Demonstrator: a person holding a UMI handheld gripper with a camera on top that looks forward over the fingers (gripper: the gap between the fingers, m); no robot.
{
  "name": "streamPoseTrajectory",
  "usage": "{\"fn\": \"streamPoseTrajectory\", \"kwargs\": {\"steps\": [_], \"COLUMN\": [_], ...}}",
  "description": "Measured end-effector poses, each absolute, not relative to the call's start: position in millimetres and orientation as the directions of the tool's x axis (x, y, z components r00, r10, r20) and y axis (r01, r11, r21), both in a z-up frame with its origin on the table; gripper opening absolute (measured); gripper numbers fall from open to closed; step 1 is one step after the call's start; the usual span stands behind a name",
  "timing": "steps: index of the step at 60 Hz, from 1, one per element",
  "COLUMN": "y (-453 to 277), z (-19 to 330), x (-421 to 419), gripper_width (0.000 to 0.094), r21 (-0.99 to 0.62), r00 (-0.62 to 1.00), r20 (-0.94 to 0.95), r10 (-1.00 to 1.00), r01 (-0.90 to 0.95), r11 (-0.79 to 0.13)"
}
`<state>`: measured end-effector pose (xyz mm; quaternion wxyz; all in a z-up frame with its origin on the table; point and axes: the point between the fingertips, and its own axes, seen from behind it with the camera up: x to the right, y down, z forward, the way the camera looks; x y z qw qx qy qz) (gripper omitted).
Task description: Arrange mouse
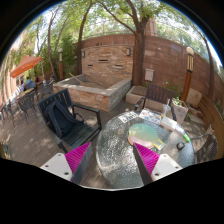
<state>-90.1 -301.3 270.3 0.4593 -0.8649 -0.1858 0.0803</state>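
The claw (113, 158) is being held low over a glass-topped desk (175, 150), its two magenta pads (78, 156) being shown at either side of a pale, glossy shape (115, 148). Whether this shape is being grasped, or is only reflection in the glass beneath, cannot be told; neither can the mouse be picked out with certainty, though that shape between the pads is the likeliest candidate.

The step in hand is being judged as the carrying or setting down of the mouse over the desk. The next move is being judged to call for a level lowering onto a bare part of the glass, with the pads being parted only once the mouse is resting there.

Just beyond the claw, to the right, small pale objects (152, 127) are lying on the desk and may be crowding the spot. To the near left, a black chair (60, 118) is standing close to the desk. Farther off, a stone counter (95, 92) is being backed by a brick wall (110, 55), with a tree trunk (138, 50) rising beside it. An orange parasol (25, 65) is showing at the far left, a lamp post (188, 68) at the far right.
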Motion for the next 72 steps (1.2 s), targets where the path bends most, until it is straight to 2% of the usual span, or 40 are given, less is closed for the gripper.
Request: {"fn": "streamPoseTrajectory", "kwargs": {"steps": [9,21,31,40,48,57,72], "y": [-299,-267,-210,-130,-66,-9,44], "z": [243,147,87,56,28,2,-10], "x": [-60,66,185,276,316,334,331], "gripper_width": [0.0848,0.0857,0.0851,0.0848,0.0849,0.0849,0.084], "r21": [-0.793,-0.713,-0.683,-0.727,-0.732,-0.718,-0.721], "r00": [0.938,0.968,0.991,0.997,0.999,0.999,0.998], "r20": [0.021,-0.002,0.009,0.044,0.024,-0.031,-0.055], "r10": [0.347,0.25,0.135,0.061,0.027,-0.014,-0.041], "r01": [0.227,0.174,0.105,0.074,0.036,-0.032,-0.068], "r11": [-0.566,-0.679,-0.723,-0.682,-0.68,-0.695,-0.69]}}
